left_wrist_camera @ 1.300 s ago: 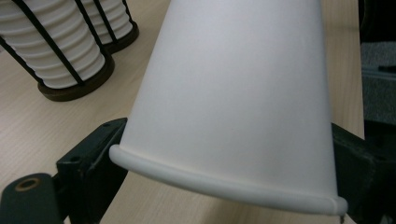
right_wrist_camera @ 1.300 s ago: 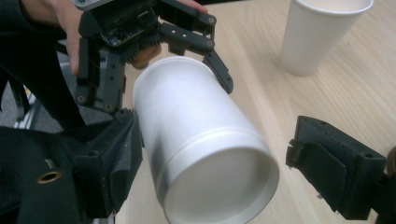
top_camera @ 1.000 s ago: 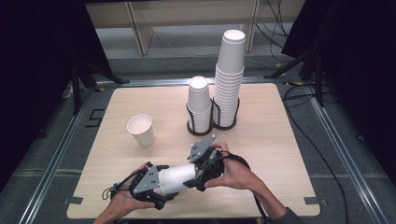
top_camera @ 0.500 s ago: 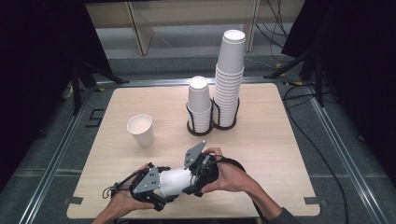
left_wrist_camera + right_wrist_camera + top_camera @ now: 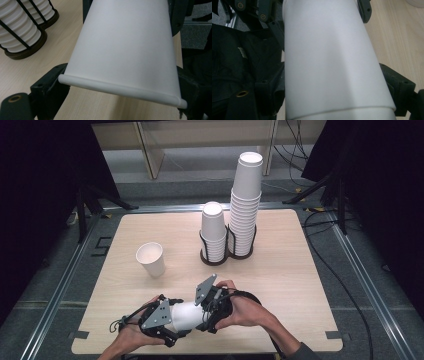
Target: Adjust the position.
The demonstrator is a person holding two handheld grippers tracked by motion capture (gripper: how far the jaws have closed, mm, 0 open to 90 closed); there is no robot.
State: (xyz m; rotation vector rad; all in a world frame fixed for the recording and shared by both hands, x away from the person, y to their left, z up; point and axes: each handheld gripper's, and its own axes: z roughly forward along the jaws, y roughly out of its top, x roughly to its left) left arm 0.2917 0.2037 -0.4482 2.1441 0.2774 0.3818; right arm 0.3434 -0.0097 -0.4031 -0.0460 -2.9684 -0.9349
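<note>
Near the front edge of the light wooden tabletop, both hands hold one white paper cup lying on its side, above the tabletop surface, between the two grippers. In the high view the left gripper is at the left end of this cup and the right gripper is at the right end, so the cup bridges them.

In the left gripper view the rolled rim of the cup is close to the camera, and the black fingers of this gripper stand on both sides of the cup wall and press on it, so they are clamped on the cup. In the right gripper view the cup wall passes between the black fingers of the right gripper, which sit tight against it on both sides; they also are clamped on the cup. Here a step in the wall shows near the camera, so it may be two cups nested; I cannot tell for sure.

Farther back on the tabletop, one single white paper cup stands upright, well apart from the hands. Behind the middle stands a black wire double holder with a short stack of white cups and, just beside it, a tall stack of white cups.
</note>
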